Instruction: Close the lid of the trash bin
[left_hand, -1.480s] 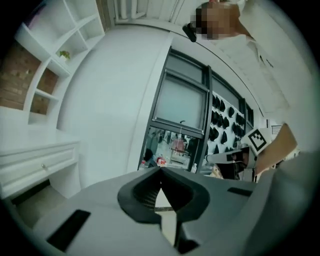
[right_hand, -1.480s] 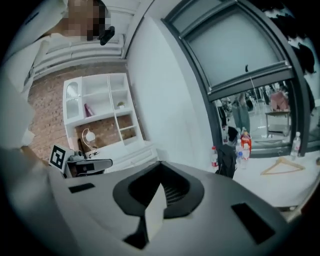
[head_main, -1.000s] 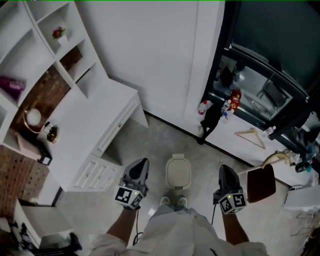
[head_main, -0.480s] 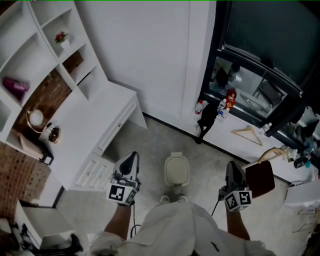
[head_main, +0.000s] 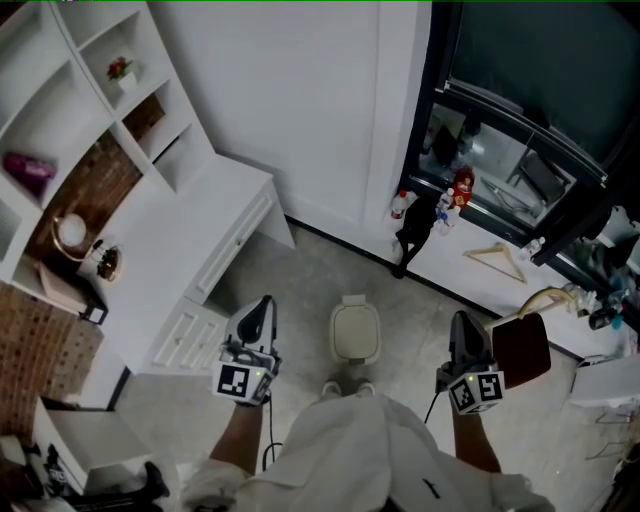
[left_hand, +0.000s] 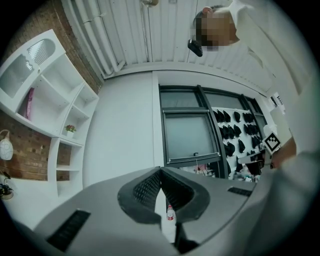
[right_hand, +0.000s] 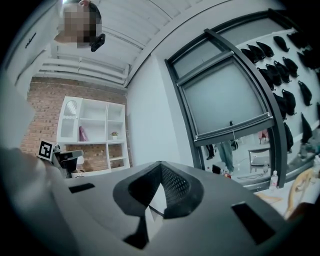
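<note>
below, between the pressed-together left gripper (head_main: 262, 306) and right gripper (head_main: 464, 323), sits the closed trash bin (head_main: 356, 332).

the person wears a loose white top (head_main: 372, 455) with a small dark mark low on its front, and pale shoes (head_main: 331, 388). a dark camera unit (left_hand: 195, 47) is worn at the head. the left gripper (head_main: 263, 305) and right gripper (head_main: 462, 320) have smooth grey shells that narrow toward the fingers (left_hand: 145, 190), which are black with a fine mesh texture on their inner faces. dark rectangular slots (left_hand: 69, 229) lie in the shell on either side of the fingers. behind the fingers, at each shell's rear, sits a cube (head_main: 238, 381) with black-and-white square markers, and a thin dark cable (head_main: 268, 452) trails back from there.
</note>
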